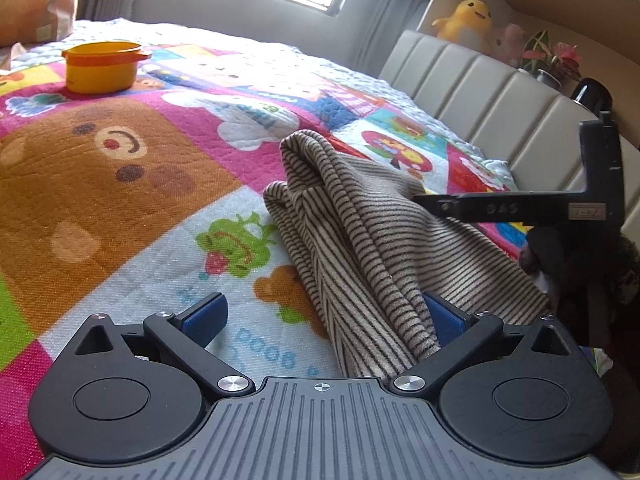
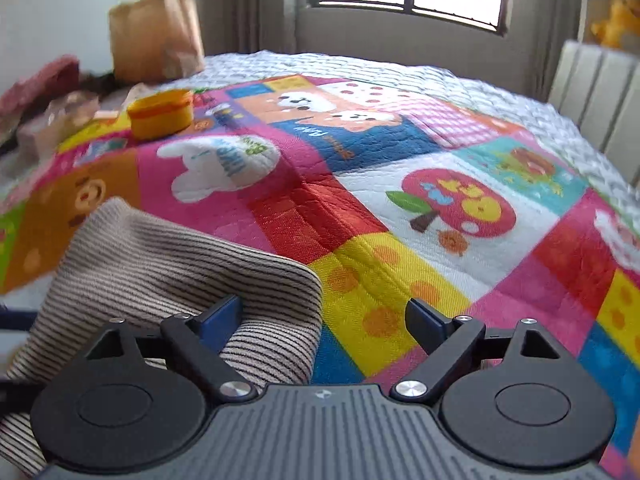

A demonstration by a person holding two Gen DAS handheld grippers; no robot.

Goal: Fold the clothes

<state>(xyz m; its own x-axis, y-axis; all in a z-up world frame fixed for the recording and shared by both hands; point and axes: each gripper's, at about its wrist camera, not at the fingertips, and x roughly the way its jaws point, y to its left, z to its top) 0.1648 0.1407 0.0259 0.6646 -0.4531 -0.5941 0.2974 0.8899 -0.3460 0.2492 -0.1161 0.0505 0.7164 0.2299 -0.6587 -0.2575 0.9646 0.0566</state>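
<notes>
While the striped garment [image 1: 360, 220] lies bunched on the quilt [image 1: 120, 184], near us, we note both grippers spread wide, holding nothing: left gripper [image 1: 320, 316], right gripper [image 2: 324, 316]. Cloth looks soft, light, limp; we judge corners or hems best for gripping.

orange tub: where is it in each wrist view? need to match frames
Left wrist: orange tub upper left, on the quilt.
Right wrist: tub upper left, smaller, near the quilt's far edge.
Shared landmark: striped garment.
</notes>
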